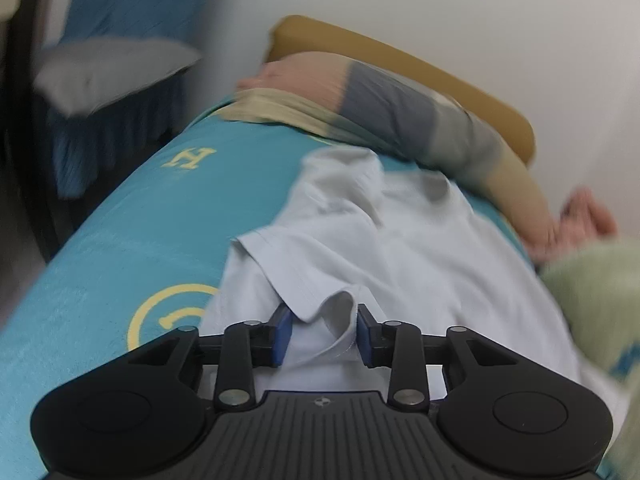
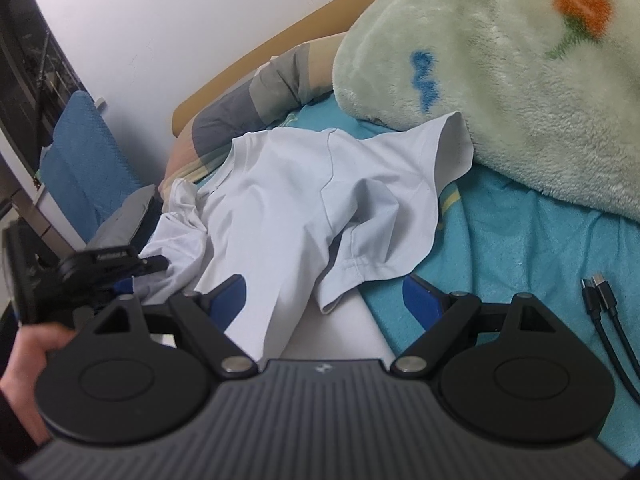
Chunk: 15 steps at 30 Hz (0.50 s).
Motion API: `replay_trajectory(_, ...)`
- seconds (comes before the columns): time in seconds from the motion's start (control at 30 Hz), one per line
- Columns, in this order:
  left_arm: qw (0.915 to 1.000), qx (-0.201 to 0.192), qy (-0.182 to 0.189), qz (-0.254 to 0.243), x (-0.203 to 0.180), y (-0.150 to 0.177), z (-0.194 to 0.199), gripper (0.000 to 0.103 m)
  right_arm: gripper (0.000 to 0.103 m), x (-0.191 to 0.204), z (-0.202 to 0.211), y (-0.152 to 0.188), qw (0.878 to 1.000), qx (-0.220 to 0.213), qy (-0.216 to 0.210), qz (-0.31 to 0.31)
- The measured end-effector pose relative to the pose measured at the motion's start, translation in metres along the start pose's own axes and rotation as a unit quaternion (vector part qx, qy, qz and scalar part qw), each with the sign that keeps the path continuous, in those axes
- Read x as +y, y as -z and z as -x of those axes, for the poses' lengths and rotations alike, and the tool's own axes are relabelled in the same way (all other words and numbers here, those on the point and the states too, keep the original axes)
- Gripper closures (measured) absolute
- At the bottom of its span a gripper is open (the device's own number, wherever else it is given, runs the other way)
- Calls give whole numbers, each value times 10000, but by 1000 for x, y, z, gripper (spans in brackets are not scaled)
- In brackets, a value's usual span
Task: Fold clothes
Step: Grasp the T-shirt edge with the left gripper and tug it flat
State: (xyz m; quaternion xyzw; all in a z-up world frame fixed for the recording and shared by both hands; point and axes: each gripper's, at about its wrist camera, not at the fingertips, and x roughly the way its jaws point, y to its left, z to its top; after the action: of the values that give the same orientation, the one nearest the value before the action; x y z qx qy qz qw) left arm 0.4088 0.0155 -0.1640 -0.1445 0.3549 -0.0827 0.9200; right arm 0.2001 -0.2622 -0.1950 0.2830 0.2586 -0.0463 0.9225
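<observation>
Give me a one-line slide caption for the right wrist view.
Right gripper open over the crumpled white T-shirt on the teal bedsheet, green fleece blanket behind.

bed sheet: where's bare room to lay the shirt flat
The widest bare patch of the teal sheet lies left of the white shirt, running up to the striped pillow. A narrower strip lies between the shirt, the green fleece blanket and the black cables. It is crowded at the pillow and under the blanket.
</observation>
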Motion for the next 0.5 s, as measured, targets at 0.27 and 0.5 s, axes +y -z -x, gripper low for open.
replay_trajectory(0.27,9979,-371,-522,75,57,-74,43,101,16,13,-1,3,9984,-83,14,567)
replay_trajectory(0.5,9747,-771,-2042,-470,121,-156,53,101,16,22,5,2,9958,-290,54,868)
